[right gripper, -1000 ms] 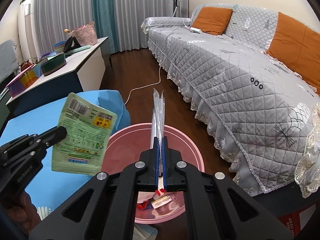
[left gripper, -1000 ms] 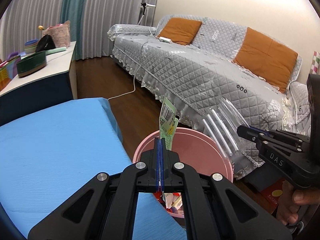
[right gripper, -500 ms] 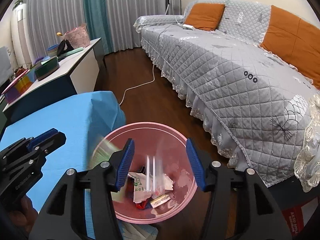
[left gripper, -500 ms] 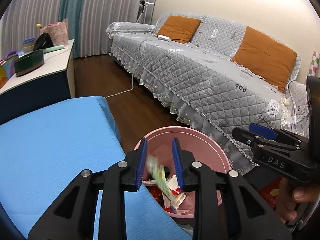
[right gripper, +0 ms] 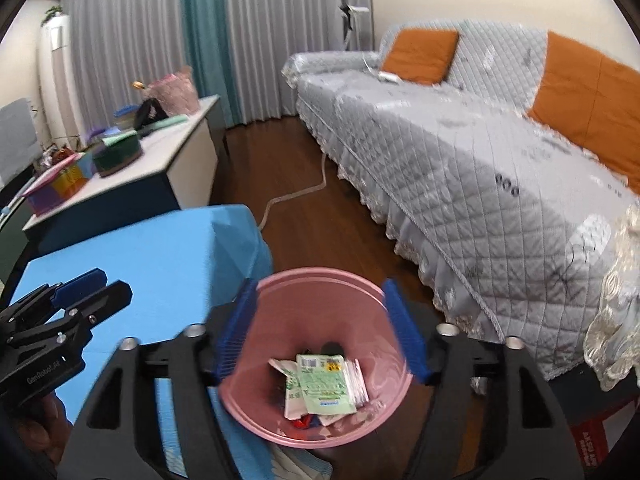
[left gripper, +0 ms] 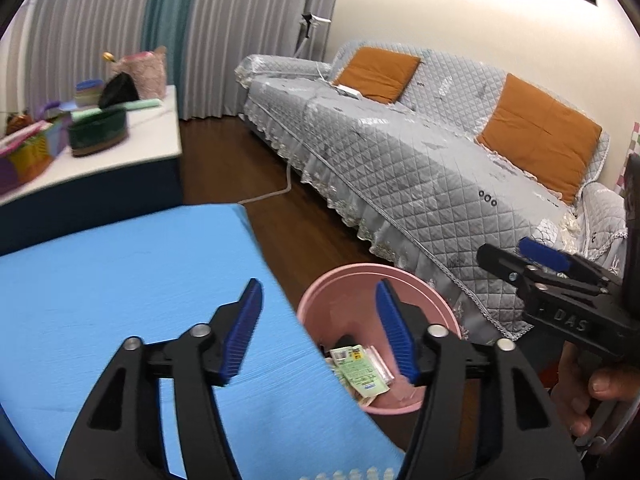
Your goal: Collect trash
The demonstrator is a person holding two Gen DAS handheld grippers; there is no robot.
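A pink trash bin [right gripper: 320, 280] stands on the floor beside the blue table [right gripper: 168, 248]. Inside it lie a green and white packet [right gripper: 324, 384], a clear plastic wrapper [right gripper: 358, 380] and other wrappers. My right gripper [right gripper: 320, 332] is open and empty right above the bin. My left gripper [left gripper: 320, 340] is open and empty over the table edge, with the bin [left gripper: 420, 292] just to its right and the green packet [left gripper: 360, 376] visible inside. The right gripper also shows in the left wrist view [left gripper: 532, 260], and the left gripper in the right wrist view [right gripper: 84, 292].
A grey quilted sofa [left gripper: 420, 152] with orange cushions [left gripper: 540, 148] runs along the right. A white cable [right gripper: 296, 196] lies on the wooden floor. A white-topped cabinet [right gripper: 168, 148] with boxes and a basket stands at the back left.
Both grippers opened and let go: the green packet and the clear wrapper fell into the pink bin. The left gripper has shifted left over the table edge.
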